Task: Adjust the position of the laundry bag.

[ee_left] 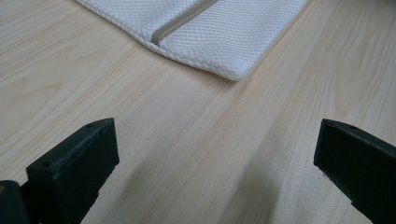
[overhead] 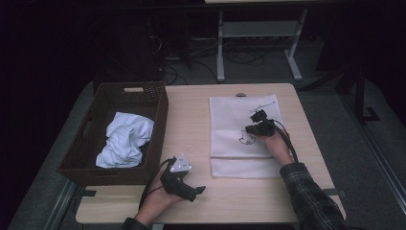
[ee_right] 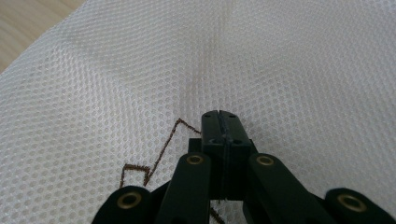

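Table point(overhead: 191, 120) bears mesh bag point(overhead: 239, 129) lengthwise, zipper nearest

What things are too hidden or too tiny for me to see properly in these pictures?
- High view: the brown stitched drawing on the white mesh laundry bag is partly covered by the right gripper and too small to read.
- High view: under the crumpled white cloth, the brown woven basket floor is hidden.
- Left gripper view: the picture's top edge cuts off the bag's zip.

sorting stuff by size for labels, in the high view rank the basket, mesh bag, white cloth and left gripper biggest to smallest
1. basket and mesh bag: alike in spread, too close to rank.
2. white cloth.
3. left gripper.
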A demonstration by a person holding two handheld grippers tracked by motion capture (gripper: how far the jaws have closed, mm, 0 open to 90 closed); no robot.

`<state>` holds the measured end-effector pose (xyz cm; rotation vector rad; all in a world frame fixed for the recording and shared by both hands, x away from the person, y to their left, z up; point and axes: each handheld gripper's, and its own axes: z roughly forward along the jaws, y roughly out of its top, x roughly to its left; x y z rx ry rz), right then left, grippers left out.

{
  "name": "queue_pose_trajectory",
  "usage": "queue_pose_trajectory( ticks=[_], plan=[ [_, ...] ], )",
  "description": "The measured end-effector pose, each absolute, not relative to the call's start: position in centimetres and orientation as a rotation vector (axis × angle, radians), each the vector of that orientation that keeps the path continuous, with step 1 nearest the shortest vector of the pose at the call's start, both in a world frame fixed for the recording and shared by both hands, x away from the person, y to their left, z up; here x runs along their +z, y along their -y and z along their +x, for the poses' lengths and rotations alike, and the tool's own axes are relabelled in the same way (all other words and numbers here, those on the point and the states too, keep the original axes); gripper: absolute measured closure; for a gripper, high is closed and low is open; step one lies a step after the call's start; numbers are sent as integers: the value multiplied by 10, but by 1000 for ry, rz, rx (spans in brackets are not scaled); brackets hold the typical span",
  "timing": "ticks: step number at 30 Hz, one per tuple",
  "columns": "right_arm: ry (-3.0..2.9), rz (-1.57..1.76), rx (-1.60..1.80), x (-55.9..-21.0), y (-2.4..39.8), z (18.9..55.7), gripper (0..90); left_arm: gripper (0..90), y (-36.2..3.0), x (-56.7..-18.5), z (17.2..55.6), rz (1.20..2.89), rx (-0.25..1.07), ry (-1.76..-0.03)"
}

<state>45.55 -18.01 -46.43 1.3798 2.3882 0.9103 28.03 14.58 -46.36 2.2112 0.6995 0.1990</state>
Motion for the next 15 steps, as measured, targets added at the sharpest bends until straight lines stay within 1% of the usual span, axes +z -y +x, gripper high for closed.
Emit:
queue_pose_trajectory(
  ticks=[15],
  plan=[
    [-2413,1362,874,-462,181,431,893,0,-146,-463,280,2210,196,-695]
  ],
)
